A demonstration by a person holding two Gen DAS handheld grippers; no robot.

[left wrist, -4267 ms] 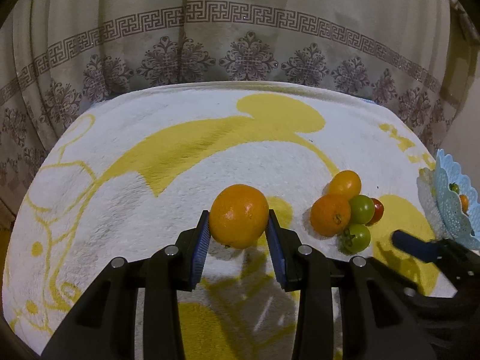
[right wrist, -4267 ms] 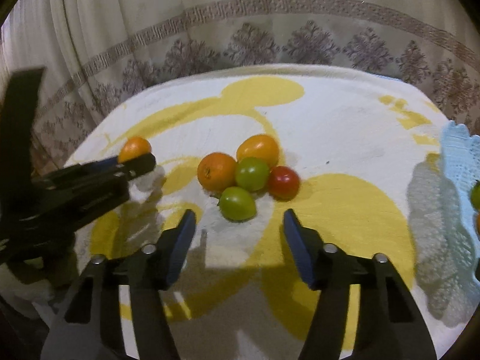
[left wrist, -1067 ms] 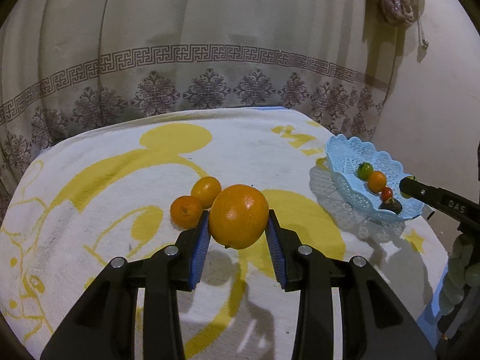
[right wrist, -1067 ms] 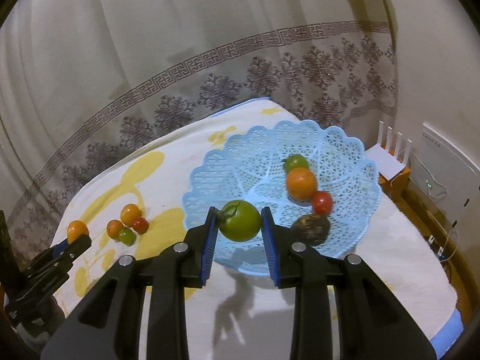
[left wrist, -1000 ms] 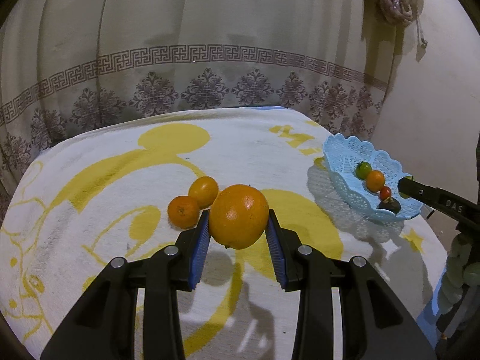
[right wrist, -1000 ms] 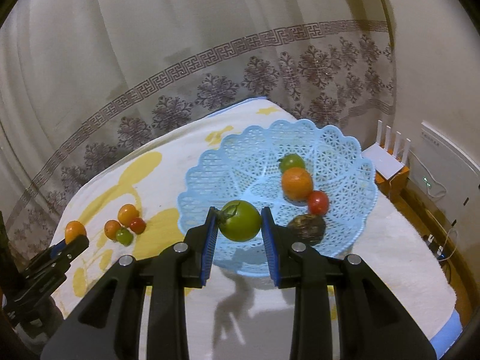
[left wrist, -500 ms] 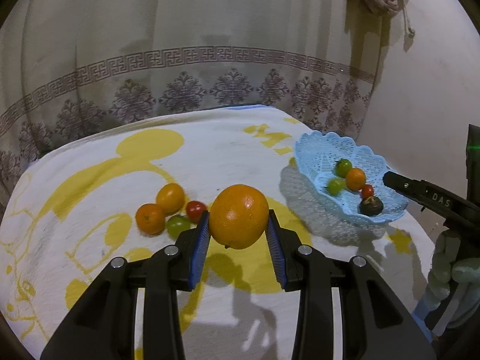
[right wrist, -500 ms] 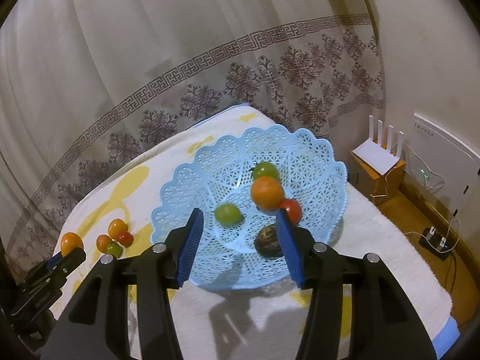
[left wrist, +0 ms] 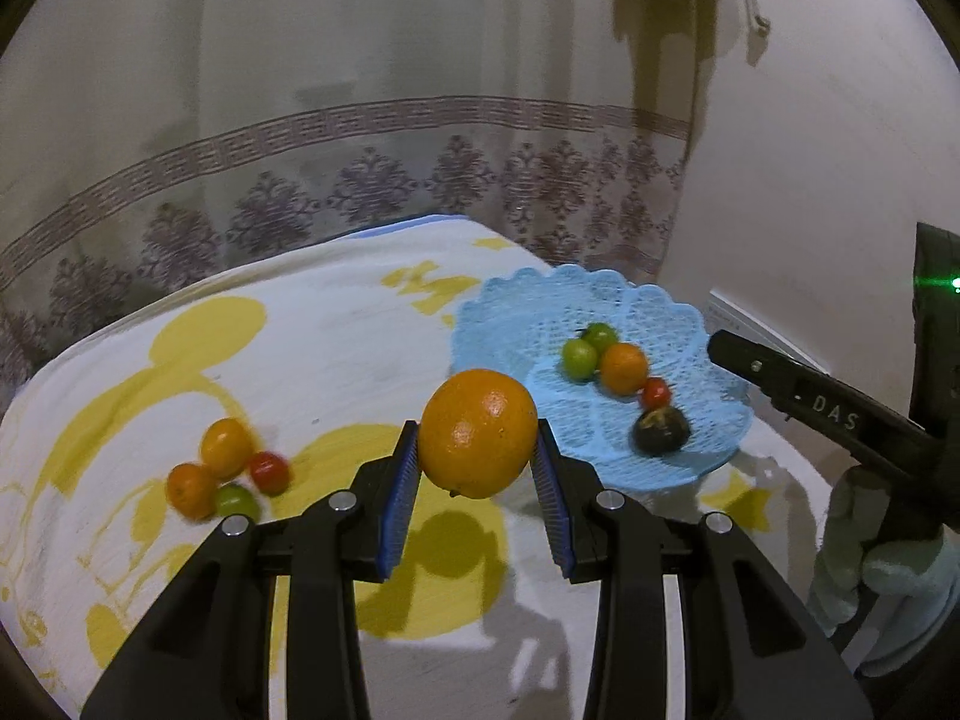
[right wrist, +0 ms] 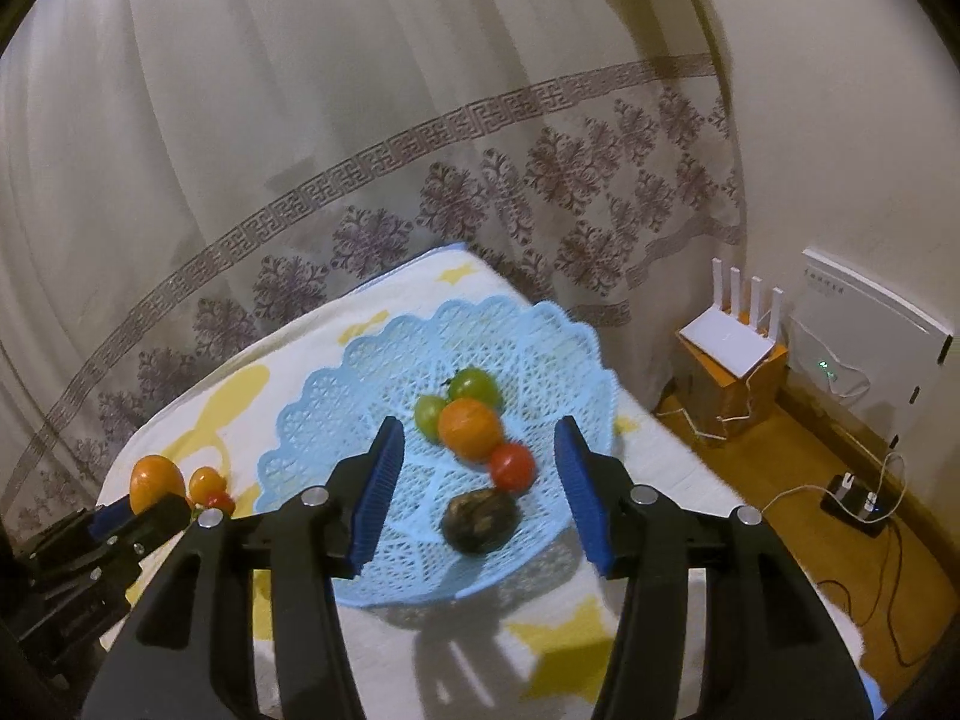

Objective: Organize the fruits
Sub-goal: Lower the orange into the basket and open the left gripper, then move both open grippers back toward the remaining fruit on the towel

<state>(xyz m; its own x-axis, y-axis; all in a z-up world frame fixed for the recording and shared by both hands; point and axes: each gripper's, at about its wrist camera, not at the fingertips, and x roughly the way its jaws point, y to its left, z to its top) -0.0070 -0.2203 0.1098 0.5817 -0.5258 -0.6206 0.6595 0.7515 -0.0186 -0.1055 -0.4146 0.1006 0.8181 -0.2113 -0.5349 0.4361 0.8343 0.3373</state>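
My left gripper (left wrist: 477,483) is shut on a large orange (left wrist: 477,432), held above the white-and-yellow cloth a little left of the blue lace basket (left wrist: 510,324). Inside that basket (right wrist: 336,402) lie two green fruits (right wrist: 429,411), an orange fruit (right wrist: 469,429), a red tomato (right wrist: 511,466) and a dark fruit (right wrist: 480,520). My right gripper (right wrist: 480,492) hangs over the basket with its jaws opening and nothing between them. On the cloth to the left sit two small orange fruits (left wrist: 225,447), a red tomato (left wrist: 268,471) and a green one (left wrist: 236,501).
A patterned curtain (left wrist: 372,180) hangs behind the table. On the floor to the right stand a white router on a box (right wrist: 729,339), a white panel (right wrist: 864,324) and a power strip with cables (right wrist: 852,501). A person's gloved hand (left wrist: 882,546) holds the right gripper.
My right gripper opened and let go of the green tomato, which now lies in the basket; the gripper drew back a little. My left gripper carried the orange rightward toward the basket.
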